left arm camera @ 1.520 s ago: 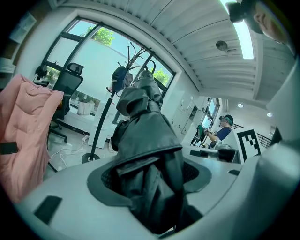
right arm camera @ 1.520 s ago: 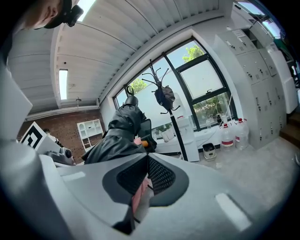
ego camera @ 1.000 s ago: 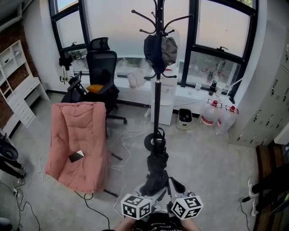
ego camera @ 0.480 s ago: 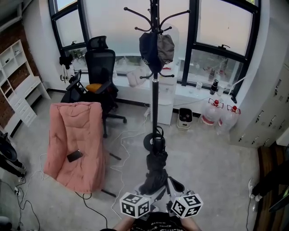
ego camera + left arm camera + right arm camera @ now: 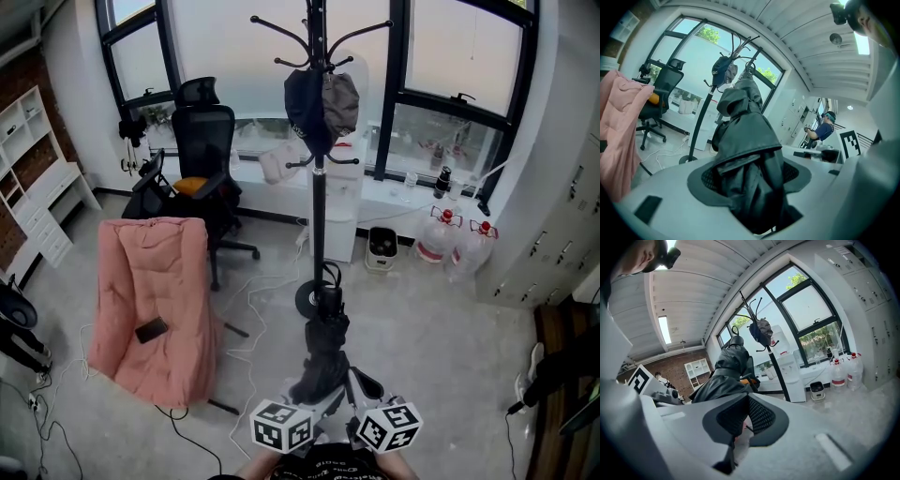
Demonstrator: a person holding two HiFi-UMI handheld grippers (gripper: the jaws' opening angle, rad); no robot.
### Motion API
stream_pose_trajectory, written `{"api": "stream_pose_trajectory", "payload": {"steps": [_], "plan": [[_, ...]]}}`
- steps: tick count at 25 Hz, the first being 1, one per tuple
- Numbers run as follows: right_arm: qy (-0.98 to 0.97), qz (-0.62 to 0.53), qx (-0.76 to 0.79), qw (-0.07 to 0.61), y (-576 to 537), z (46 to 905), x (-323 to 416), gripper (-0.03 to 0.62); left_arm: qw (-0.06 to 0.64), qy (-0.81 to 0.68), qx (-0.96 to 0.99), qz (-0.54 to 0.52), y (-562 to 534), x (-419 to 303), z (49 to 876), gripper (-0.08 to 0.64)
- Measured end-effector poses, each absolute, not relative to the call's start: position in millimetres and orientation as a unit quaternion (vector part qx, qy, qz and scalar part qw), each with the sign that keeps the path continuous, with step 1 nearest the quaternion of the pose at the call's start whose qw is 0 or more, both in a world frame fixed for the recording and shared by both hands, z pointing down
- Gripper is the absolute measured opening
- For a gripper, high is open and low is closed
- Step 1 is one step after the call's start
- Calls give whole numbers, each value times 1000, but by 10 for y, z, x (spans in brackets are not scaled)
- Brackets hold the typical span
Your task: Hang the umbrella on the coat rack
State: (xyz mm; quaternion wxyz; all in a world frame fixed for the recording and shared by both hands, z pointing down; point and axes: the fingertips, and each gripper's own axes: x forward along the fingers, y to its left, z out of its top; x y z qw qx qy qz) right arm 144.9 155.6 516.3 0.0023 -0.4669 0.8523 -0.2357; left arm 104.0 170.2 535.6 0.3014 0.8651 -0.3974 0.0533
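Daylight from tall windows [image 5: 459,70] fills an office where a person holds a folded black umbrella [image 5: 326,352] low over the concrete floor [image 5: 422,328], its strap end pointing at the coat rack [image 5: 319,216] just ahead. The left claw [image 5: 751,183] is clamped on the bunched canopy. The right claw [image 5: 743,418] sits just beside the umbrella with its jaws drawn together and nothing clearly between them.

The work appears to be at the carry-and-approach stage, with the umbrella not yet on the rack. The next move likely calls for lifting the strap end and guiding it over a free hook [image 5: 345,160].

Two caps [image 5: 321,103] already hang from the rack's middle arms and could crowd that spot, while the upper hooks [image 5: 272,22] are bare. A white cable [image 5: 258,309] trails across the floor near the rack's base [image 5: 307,300] and may snag a foot. A pink padded lounger [image 5: 155,300] carrying a phone [image 5: 150,329] stands to the left, a black office chair [image 5: 208,141] behind it, and water bottles [image 5: 436,239] sit by the window.
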Motion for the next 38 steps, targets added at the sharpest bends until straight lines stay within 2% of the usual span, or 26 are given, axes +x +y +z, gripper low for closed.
{"api": "stream_pose_trajectory", "payload": {"steps": [20,38], "plan": [[850,-233,-473,17,473,5116,1199,5,301,-385,871,49,597,788,5323,285],[845,-246,-474,17,-540,5136,652,5,320,-380,866,52,-418,238,5353,285]]}}
